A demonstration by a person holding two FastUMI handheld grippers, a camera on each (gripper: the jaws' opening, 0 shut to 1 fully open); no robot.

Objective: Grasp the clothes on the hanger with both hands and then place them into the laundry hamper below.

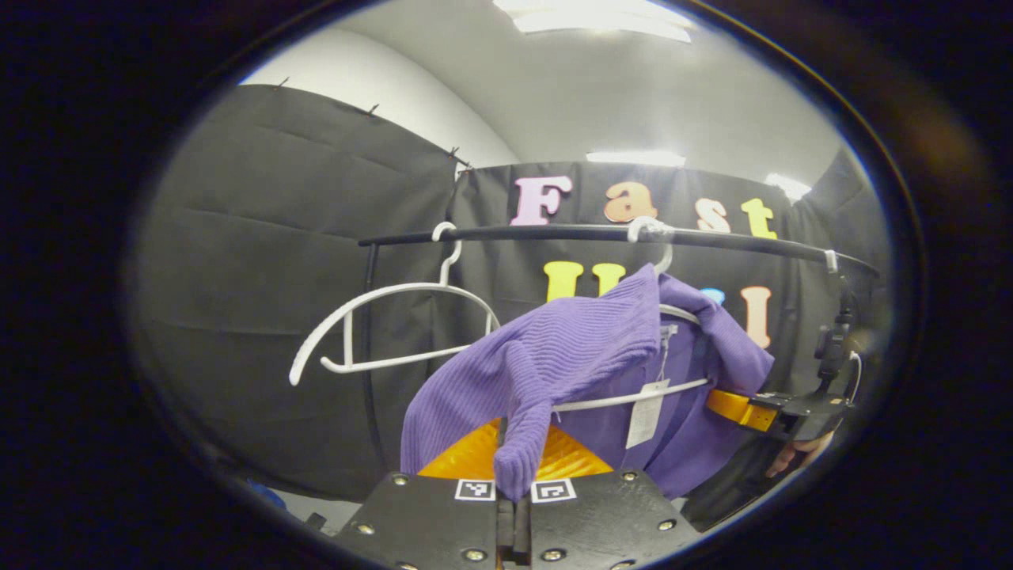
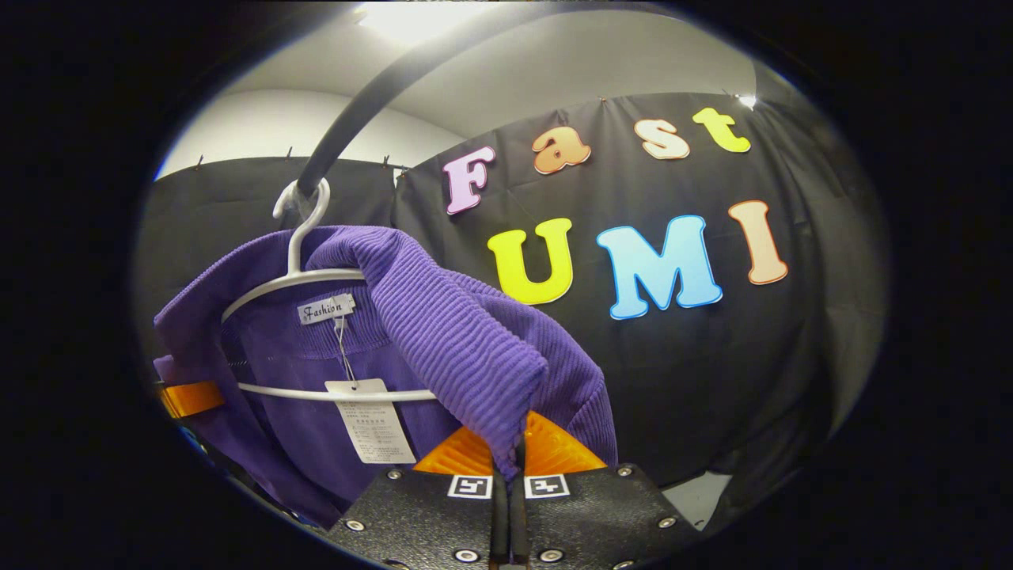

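A purple ribbed sweater point(image 1: 586, 340) hangs on a white hanger point(image 1: 633, 396) from a black rail point(image 1: 538, 233). In the left gripper view my left gripper point(image 1: 514, 471) is shut on a fold of the sweater's near shoulder, which is pulled up off the hanger. My right gripper point(image 1: 740, 408), held by a hand, reaches into the sweater's far side. In the right gripper view the right gripper point(image 2: 513, 455) is shut on a bunched fold of the sweater point(image 2: 443, 332), beside the hanger point(image 2: 316, 277) and its paper tag point(image 2: 372, 419). The left gripper point(image 2: 190, 398) shows at the sweater's far edge.
An empty white hanger point(image 1: 380, 332) hangs on the rail to the left of the sweater, next to the rack's upright post point(image 1: 368, 332). The rail point(image 2: 356, 103) runs overhead in the right gripper view. Black cloth walls close the booth behind.
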